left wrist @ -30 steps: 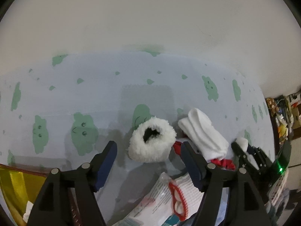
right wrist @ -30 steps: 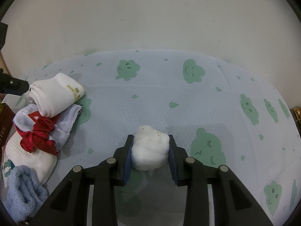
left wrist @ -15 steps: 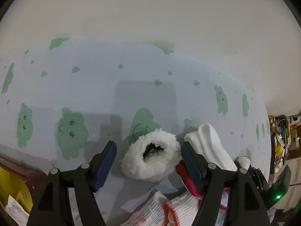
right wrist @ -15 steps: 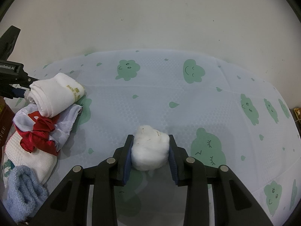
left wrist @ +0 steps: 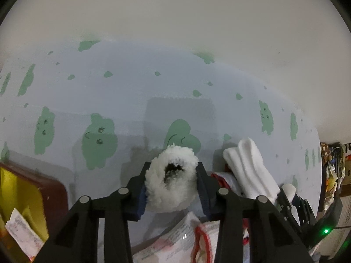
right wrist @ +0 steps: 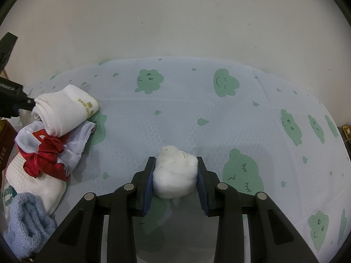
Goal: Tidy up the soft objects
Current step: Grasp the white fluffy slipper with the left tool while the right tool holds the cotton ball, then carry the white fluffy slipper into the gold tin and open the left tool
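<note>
The left gripper (left wrist: 171, 184) points steeply down at the tablecloth (right wrist: 219, 118), pale blue with green cloud faces, and its jaws are closing on a white fluffy ring (left wrist: 171, 182) with a dark hollow in its middle; the blue pads already touch the fleece on both sides and dent it slightly. Just to the right of that ring lies a rolled white towel (left wrist: 250, 171), resting on a heap of other soft things. From the right wrist view the same heap shows more clearly at the left edge of the cloth: the white towel roll with gold lettering (right wrist: 65, 109), a pale lilac cloth (right wrist: 76, 140) under it, a red satin ribbon (right wrist: 46, 155) bunched on top of a white mesh pouch (right wrist: 37, 184), and a light blue terry cloth (right wrist: 28, 221) folded nearest the viewer. The right gripper (right wrist: 175, 175) pinches a white cotton wad (right wrist: 174, 175) between its pads, down at the cloth in the open middle of the table, well apart from the heap. At the far left of the left wrist view stands a dark red box with a yellow lining (left wrist: 22, 199), with a slip of paper inside it.
</note>
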Demonstrator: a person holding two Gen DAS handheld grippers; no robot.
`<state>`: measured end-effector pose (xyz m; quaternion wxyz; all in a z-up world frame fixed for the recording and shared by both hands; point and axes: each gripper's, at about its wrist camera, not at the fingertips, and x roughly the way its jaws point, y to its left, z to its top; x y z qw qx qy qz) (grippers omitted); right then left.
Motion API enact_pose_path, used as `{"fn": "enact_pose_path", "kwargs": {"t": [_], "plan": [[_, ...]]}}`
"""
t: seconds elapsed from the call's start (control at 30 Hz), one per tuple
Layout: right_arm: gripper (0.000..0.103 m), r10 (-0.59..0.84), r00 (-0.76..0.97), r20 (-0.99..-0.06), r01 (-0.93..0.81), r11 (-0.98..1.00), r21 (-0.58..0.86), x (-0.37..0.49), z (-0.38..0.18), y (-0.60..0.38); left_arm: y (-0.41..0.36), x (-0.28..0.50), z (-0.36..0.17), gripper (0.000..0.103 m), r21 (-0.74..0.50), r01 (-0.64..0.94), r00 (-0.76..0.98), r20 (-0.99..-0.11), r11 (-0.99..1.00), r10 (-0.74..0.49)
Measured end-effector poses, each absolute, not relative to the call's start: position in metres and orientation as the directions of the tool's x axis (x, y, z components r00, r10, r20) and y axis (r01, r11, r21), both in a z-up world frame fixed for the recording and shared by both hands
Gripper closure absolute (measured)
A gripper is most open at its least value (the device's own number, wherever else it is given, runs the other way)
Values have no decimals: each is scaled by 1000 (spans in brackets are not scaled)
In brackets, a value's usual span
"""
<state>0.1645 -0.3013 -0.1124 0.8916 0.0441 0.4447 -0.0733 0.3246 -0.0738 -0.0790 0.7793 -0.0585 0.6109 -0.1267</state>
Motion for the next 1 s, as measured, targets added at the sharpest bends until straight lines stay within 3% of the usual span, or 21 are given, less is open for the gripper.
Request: {"fn": "enact_pose_path", "kwargs": {"t": [0.47,1.0], "plan": [[70,-91,594,-800,169,985,14,165,-113,-301,-47,287,-39,64,-236,131,245,-934,963,-262],[70,-91,593,-800,168,986,13,165,-113,-301,43,255,26,64,-118,66,378,-916,991,-134]]}}
